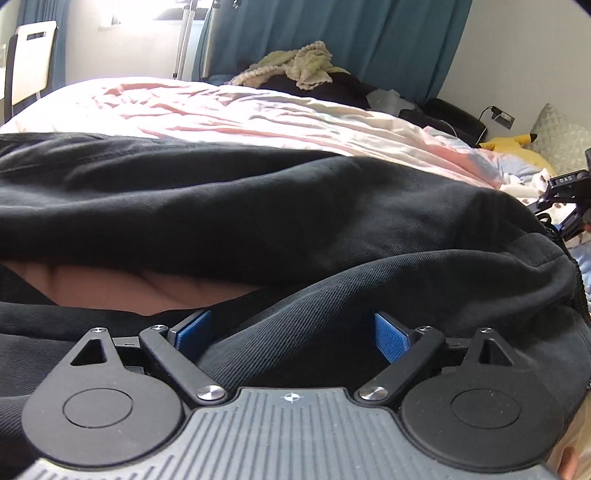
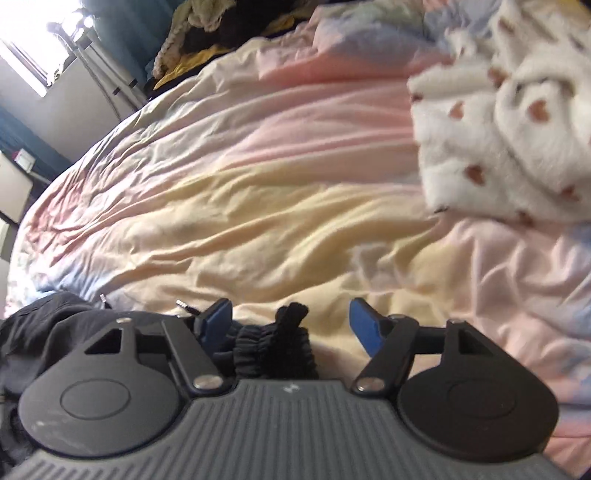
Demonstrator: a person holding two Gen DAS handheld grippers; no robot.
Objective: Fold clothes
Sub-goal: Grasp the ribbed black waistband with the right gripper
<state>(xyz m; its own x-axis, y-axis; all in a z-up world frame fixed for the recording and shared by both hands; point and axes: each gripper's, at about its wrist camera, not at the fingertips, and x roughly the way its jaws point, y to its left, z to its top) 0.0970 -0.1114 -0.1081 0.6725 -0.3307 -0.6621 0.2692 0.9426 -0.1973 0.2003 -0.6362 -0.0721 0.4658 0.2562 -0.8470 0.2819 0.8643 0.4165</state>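
Note:
A black garment (image 1: 258, 206) lies spread across the pastel bedcover (image 1: 229, 110) and fills most of the left wrist view. My left gripper (image 1: 291, 336) is open, its blue pads (image 1: 389, 338) wide apart with a raised fold of the black cloth between them. In the right wrist view my right gripper (image 2: 291, 325) is also open. A gathered black elastic edge with a drawstring (image 2: 280, 343) lies between its blue pads (image 2: 365, 328), and more black cloth (image 2: 48, 332) bunches at the lower left. The right gripper's body shows at the left view's right edge (image 1: 565, 199).
A white fleece with small brown hearts (image 2: 509, 140) lies on the bedcover (image 2: 258, 177) to the far right. A heap of beige knit and dark clothes (image 1: 299, 66) sits at the far side by teal curtains (image 1: 332, 33). A yellow plush (image 1: 509, 142) and pillow lie at right.

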